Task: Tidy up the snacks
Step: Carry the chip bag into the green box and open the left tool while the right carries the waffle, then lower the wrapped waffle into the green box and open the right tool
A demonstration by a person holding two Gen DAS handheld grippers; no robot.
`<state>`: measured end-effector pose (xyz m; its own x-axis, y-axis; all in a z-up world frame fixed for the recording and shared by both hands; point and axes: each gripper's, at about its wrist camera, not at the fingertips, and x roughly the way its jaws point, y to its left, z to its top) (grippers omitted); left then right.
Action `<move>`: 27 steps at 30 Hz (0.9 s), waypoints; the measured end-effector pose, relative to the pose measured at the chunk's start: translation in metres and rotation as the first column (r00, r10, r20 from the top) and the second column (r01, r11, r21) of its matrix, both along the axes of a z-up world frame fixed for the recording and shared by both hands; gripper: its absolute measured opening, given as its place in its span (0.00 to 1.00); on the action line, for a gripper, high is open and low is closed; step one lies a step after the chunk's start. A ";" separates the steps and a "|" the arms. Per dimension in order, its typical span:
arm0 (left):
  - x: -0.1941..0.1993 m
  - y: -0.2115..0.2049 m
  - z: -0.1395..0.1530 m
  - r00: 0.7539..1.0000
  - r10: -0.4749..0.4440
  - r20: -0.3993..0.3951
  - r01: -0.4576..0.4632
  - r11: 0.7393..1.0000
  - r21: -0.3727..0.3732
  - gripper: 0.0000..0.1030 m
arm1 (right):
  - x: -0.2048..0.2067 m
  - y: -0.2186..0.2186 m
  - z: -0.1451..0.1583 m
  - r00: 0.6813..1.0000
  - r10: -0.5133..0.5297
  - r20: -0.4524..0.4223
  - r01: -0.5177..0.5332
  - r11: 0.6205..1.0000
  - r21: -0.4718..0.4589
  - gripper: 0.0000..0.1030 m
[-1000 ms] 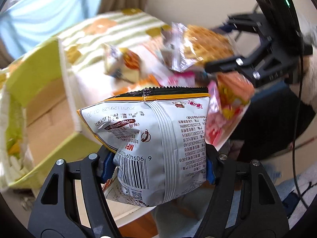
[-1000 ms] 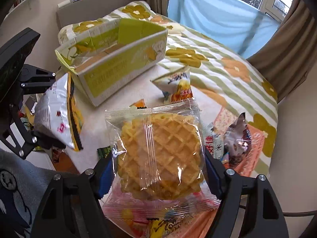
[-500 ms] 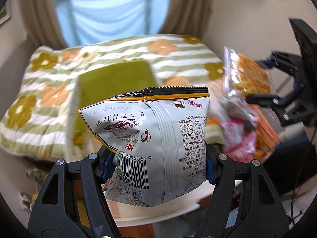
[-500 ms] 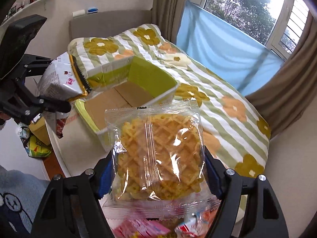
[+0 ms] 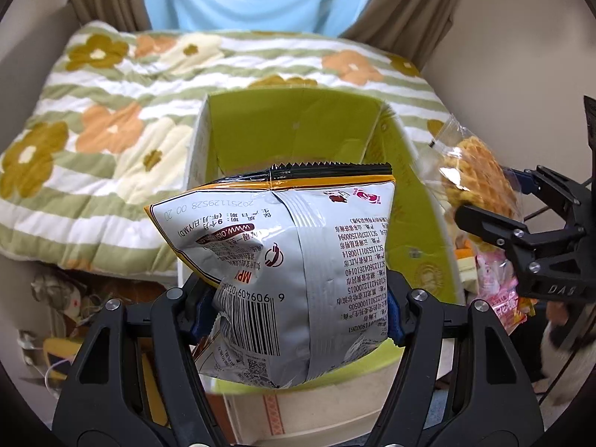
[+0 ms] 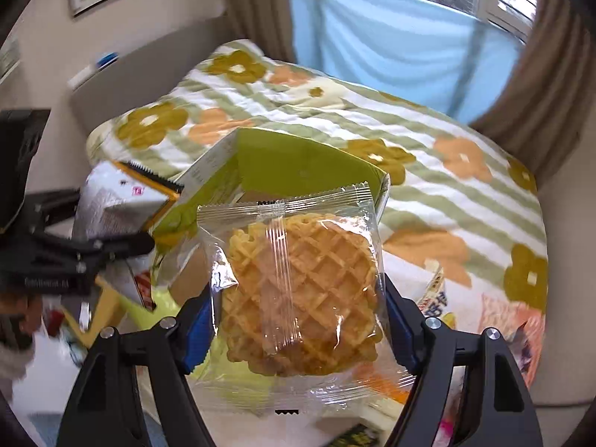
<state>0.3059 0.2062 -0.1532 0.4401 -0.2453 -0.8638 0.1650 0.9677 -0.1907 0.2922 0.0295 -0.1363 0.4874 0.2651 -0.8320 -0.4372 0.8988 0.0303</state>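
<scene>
My left gripper (image 5: 296,313) is shut on a silver snack bag (image 5: 283,260) with a barcode and an orange-black top seam, held above the open green cardboard box (image 5: 290,126). The box's inside is mostly hidden behind the bag. At the right of the left wrist view the right gripper (image 5: 521,219) carries the waffle pack (image 5: 476,175) beside the box's right wall. In the right wrist view my right gripper (image 6: 298,324) is shut on that clear-wrapped waffle pack (image 6: 298,290), in front of the green box (image 6: 298,164). The left gripper (image 6: 111,231) holds the silver bag (image 6: 115,201) at the left there.
A bed with a striped flower quilt (image 5: 111,119) lies behind the box, with blue curtains (image 6: 391,44) beyond. Loose pink and orange snack packs (image 5: 499,290) lie on the white table (image 5: 335,409) to the right of the box. Clutter sits on the floor at lower left (image 5: 56,335).
Both grippers have swung sideways with their packs, from over the snack pile to the green box. The box now sits centred behind each pack. Neither grip has altered.
</scene>
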 end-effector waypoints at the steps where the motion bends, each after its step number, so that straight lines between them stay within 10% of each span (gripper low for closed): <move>1: 0.006 -0.002 -0.007 1.000 -0.011 -0.016 0.011 1.000 -0.005 0.64 | 0.003 0.006 -0.003 1.000 -0.032 0.000 0.032 1.000 0.000 0.71; 14: 0.034 -0.041 -0.074 0.985 -0.107 -0.136 0.119 0.990 0.078 0.66 | 0.023 0.028 -0.033 0.976 -0.214 -0.024 0.212 0.974 -0.081 0.71; 18: 0.035 -0.045 -0.082 0.986 -0.062 -0.152 0.083 0.987 0.137 0.99 | 0.026 0.024 -0.035 0.977 -0.210 -0.034 0.207 0.976 -0.074 0.71; 27: 0.008 -0.037 -0.061 0.996 0.016 -0.089 0.005 0.973 0.231 0.99 | 0.027 0.020 -0.039 0.981 -0.185 -0.050 0.184 0.983 -0.030 0.71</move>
